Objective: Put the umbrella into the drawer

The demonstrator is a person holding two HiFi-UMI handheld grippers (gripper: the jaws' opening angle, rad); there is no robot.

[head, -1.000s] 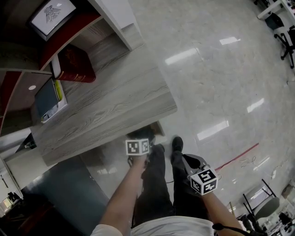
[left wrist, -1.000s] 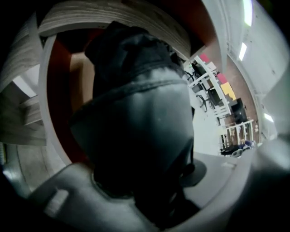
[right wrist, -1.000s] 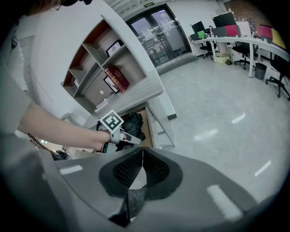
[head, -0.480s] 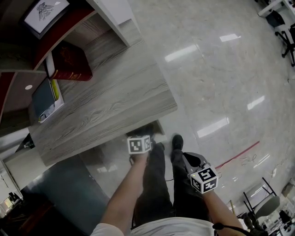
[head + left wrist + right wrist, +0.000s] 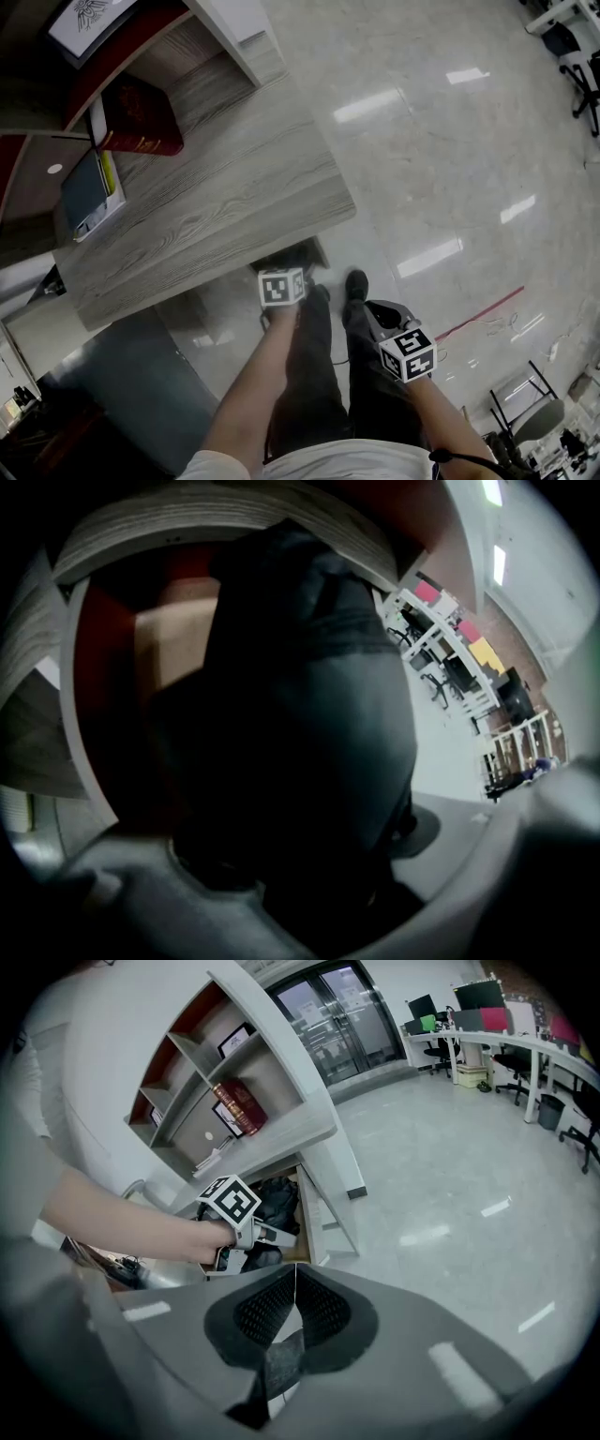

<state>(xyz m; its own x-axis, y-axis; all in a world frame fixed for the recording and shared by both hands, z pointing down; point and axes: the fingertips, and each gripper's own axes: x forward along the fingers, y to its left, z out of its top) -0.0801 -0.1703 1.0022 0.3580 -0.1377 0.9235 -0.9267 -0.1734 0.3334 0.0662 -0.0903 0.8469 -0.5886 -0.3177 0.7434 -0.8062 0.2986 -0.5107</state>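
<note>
A black folded umbrella (image 5: pixel 309 724) fills the left gripper view and lies in the open drawer (image 5: pixel 169 644), which has a wooden bottom and red walls. In the right gripper view the umbrella (image 5: pixel 277 1199) shows as a dark bundle inside the drawer (image 5: pixel 309 1213) under the desk top. My left gripper (image 5: pixel 274 1246) reaches into the drawer with its jaws opening, spread around the umbrella's near end without pressing on it. In the head view the left gripper (image 5: pixel 284 272) sits at the desk's front edge. My right gripper (image 5: pixel 295 1293) hangs back, shut on nothing, and appears in the head view (image 5: pixel 375 317) above the person's legs.
The grey wood desk top (image 5: pixel 216 206) overhangs the drawer. A red book (image 5: pixel 141 117) and a stack of papers (image 5: pixel 89 192) sit in the shelf unit behind it. The person's shoes (image 5: pixel 356 281) stand on the glossy floor. Office chairs (image 5: pixel 431 1016) are far off.
The head view has shifted slightly. Both grippers stay about where they were, the left at the drawer, the right beside the legs.
</note>
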